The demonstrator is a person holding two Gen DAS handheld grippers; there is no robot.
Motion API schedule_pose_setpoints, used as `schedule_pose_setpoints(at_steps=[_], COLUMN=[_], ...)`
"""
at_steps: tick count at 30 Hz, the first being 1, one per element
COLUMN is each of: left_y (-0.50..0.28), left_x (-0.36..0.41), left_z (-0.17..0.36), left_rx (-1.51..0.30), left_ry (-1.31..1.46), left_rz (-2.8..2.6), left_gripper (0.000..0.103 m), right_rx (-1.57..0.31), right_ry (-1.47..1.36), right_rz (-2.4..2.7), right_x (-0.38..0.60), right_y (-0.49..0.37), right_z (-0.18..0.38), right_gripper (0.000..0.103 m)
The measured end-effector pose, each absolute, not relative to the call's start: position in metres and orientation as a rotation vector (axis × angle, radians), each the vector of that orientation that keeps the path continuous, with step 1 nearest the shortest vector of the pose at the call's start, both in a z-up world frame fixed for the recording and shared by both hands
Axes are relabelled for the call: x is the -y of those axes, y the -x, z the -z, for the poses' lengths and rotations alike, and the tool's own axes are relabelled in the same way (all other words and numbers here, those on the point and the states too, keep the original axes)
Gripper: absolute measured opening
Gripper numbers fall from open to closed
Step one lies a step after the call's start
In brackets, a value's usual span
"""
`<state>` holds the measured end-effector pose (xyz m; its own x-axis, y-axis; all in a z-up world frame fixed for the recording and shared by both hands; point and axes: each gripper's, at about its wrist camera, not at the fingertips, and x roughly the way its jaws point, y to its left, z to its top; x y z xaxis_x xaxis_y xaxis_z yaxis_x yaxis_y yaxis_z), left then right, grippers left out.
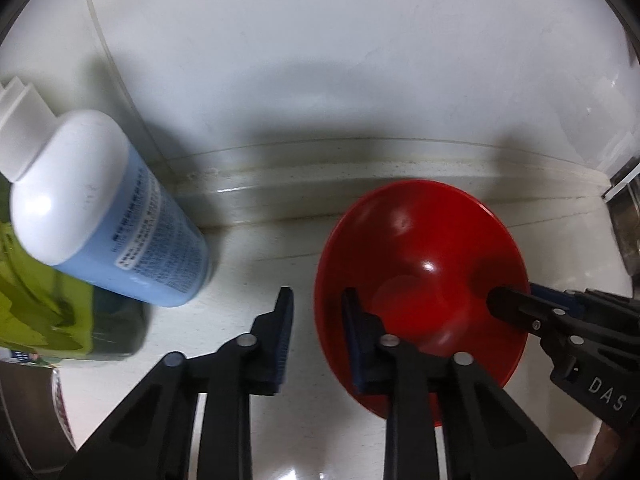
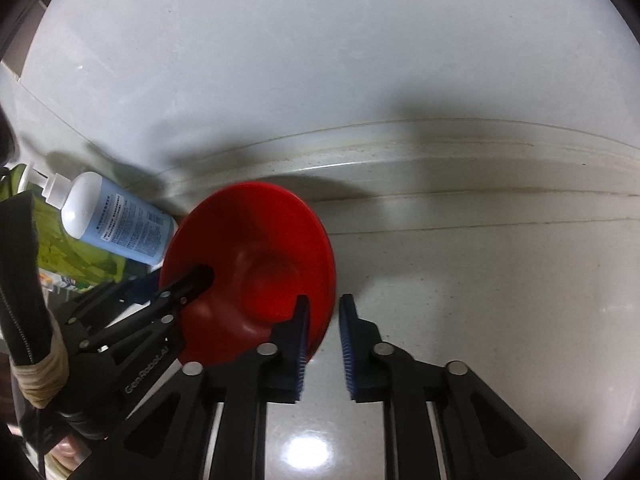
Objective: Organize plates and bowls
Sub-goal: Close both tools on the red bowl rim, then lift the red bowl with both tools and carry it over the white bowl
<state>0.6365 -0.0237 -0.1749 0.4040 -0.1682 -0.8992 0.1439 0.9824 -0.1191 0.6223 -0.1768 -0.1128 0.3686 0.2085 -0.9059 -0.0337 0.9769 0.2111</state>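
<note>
Both grippers straddle the rim of one red bowl on the pale counter.

Low in the left wrist frame, the left gripper (image 1: 316, 312) stands partly open, one pad inside the red bowl (image 1: 420, 276), one outside; in the right wrist frame the right gripper (image 2: 324, 320) likewise straddles the opposite rim, not pinched. Best to close both evenly before lifting, keeping it level. Further off at frame left stands a blue bottle (image 1: 120, 216), beyond it the white wall (image 1: 320, 60).
</note>
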Motion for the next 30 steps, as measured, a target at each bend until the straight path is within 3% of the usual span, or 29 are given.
schedule_pose_setpoints(at_steps=[3,13,30], left_y=[-0.637,-0.627,-0.558], left_x=[0.024,0.033,0.044], left_z=[0.177,0.167,0.099], left_rx=[-1.162,-1.179,-1.063], left_ry=[0.056,0.061,0.057], left_rz=[0.216,0.218,0.31], left_gripper=[0.018,0.018,0.018], right_rx=[-1.183,-1.2,-1.094], right_ry=[-0.171,-0.202,-0.187], right_rz=[-0.152,-0.132,-0.11], right_x=[0.176,0.185,0.185], right_y=[-0.622,-0.615,-0.546], right_z=[0.112,0.104,0.046], right_gripper=[0.013,0.013,0.013])
